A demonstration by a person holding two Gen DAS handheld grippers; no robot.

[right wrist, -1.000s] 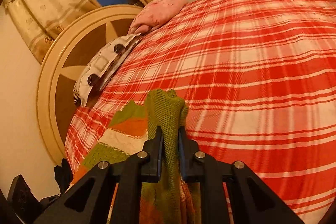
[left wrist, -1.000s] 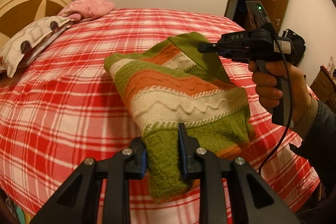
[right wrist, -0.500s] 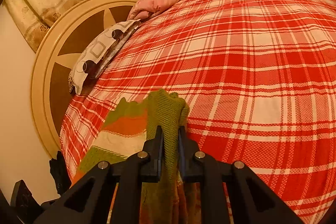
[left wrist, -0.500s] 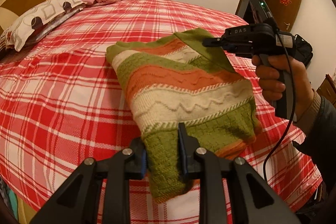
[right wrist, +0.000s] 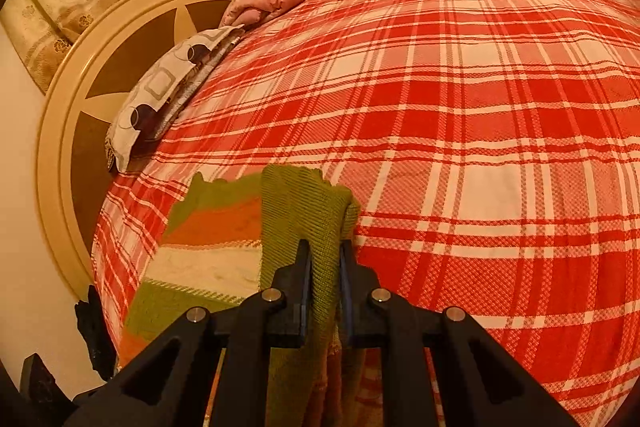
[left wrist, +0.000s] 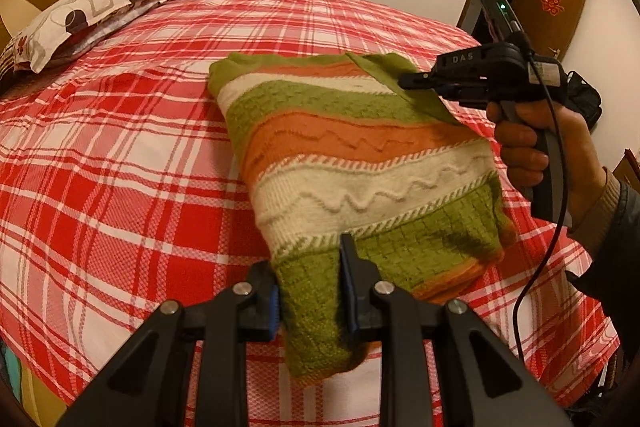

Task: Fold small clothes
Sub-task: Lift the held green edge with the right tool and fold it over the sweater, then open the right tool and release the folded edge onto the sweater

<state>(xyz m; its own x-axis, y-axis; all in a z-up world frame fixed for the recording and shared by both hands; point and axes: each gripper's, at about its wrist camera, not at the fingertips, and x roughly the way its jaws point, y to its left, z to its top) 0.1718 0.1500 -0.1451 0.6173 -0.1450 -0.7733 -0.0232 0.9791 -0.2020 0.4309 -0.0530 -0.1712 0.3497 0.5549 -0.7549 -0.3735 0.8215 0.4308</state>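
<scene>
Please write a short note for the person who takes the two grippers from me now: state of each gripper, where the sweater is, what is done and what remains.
Left gripper: shut on the green hem corner of the sweater, near edge.
Right gripper: shut on a green edge of the same sweater, at its far right side.
Sweater: striped knit in green, orange and cream, held between both grippers over the red plaid bed; it looks already doubled, with layers showing at the near right corner.
Done: at least one fold, both corners gripped.
Left: probably lay it flat on the bed, finish the fold, release.
Pillows lie at the headboard, away from the work.
</scene>
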